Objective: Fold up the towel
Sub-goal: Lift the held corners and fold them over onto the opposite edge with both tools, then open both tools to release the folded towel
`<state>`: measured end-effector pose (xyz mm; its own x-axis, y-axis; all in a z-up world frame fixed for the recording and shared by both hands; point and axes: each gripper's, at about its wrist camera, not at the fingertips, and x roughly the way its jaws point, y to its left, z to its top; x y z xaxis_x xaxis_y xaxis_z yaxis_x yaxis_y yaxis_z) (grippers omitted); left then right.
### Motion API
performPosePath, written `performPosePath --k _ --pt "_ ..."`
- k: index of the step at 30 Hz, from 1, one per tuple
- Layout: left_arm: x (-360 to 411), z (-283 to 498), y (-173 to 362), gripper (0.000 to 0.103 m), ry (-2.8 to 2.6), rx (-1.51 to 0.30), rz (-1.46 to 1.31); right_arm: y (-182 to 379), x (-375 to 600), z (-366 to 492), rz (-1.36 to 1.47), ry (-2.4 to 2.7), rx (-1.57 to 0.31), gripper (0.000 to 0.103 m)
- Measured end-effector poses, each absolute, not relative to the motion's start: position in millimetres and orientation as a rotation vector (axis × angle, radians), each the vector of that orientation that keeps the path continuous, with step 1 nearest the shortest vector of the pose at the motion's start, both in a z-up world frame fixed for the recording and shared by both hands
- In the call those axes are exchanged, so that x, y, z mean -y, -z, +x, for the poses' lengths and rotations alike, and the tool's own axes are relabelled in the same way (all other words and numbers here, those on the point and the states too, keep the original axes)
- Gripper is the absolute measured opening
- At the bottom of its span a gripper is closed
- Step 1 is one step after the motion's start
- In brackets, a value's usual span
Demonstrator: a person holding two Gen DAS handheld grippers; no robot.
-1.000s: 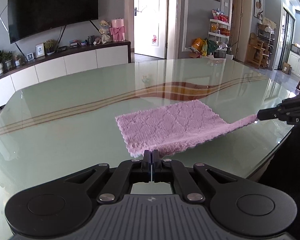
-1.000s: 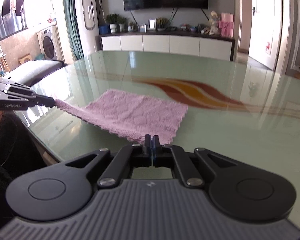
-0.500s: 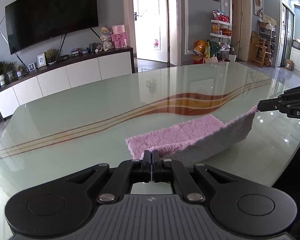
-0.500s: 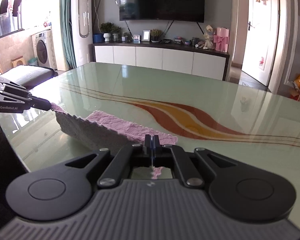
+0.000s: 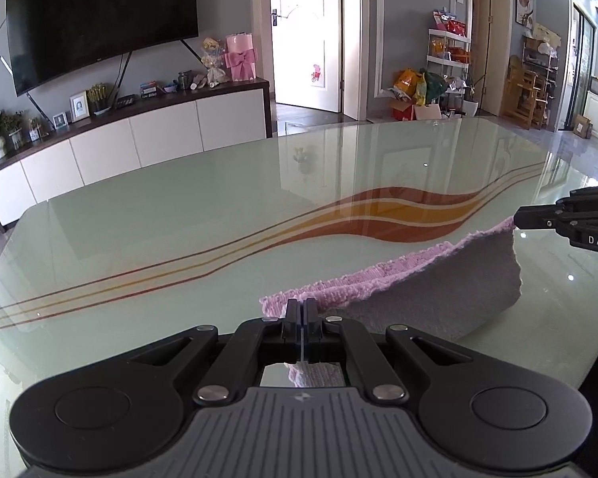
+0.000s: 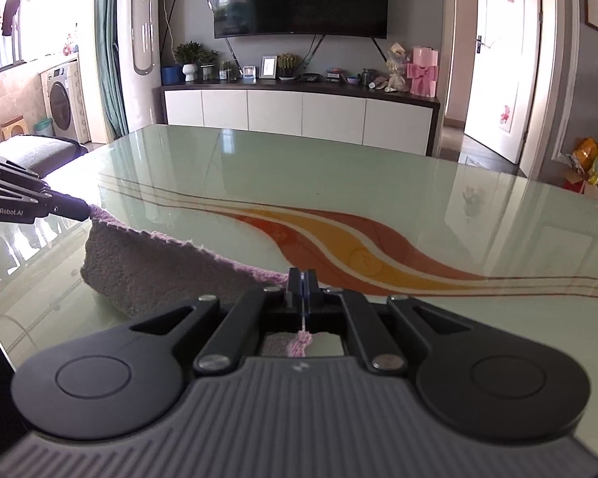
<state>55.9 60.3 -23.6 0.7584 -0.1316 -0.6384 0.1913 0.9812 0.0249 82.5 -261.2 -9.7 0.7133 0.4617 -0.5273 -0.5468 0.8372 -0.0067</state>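
Item: towel [image 5: 438, 290], pink on its face, grey on its underside. You hold it by two corners of one edge, lifted off the table [image 5: 179, 231] and carried over the part that lies flat. The raised part stands as a curved grey wall; the pink strip beyond it rests on the glass. The fold line sits on the tabletop, near the edge closest to you.

Item: left gripper [image 5: 301, 306]. Your jaws are pressed together on one corner of the towel. A scrap of pink cloth shows behind the fingertips, in the gap of the gripper frame. In the right wrist view this same gripper [image 6: 84, 212] enters from the left edge, tip pinching the raised corner, where the pink hem meets it.

Item: right gripper [image 6: 302, 279]. Your jaws are clamped on the other corner; a small tuft of pink cloth hangs behind them. In the left wrist view it [image 5: 518, 219] enters from the right edge, its tip touching the towel's high corner.

Item: table, pale green glass top with red, orange and brown wavy stripes running across it. The towel lies on your side of the stripes.

Item: television [image 5: 99, 20], dark, on the far wall above a white sideboard [image 5: 139, 139]. Pink gift box [image 5: 241, 57] with a bow stands on the sideboard.
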Motion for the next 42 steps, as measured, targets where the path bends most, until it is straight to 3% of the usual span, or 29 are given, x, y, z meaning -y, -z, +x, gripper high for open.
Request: performPosePath --k 26,33,34,35,37,42 --pt "-72.4 120.8 65.8 0.002 0.172 -0.800 0.093 53.9 245.3 112.6 -0.169 -0.514 -0.660 0.001" --pt "-71.0 121.5 69.1 0.018 0.129 -0.774 0.097 55.6 245.9 111.7 -0.159 -0.487 -0.659 0.003" --pt "-72.0 121.5 68.7 0.023 0.129 -0.770 0.094 55.1 246.5 111.8 -0.156 -0.482 -0.655 0.009" --pt "-73.3 120.7 68.0 0.026 0.124 -0.765 0.089 54.0 248.5 110.5 -0.151 -0.472 -0.644 0.024" --pt "-76.2 118.6 66.6 0.027 0.110 -0.752 0.080 52.3 251.7 110.0 -0.141 -0.462 -0.629 0.039" --pt "-86.8 99.2 53.7 0.028 0.064 -0.709 0.047 32.8 259.5 87.0 -0.133 -0.448 -0.564 0.038"
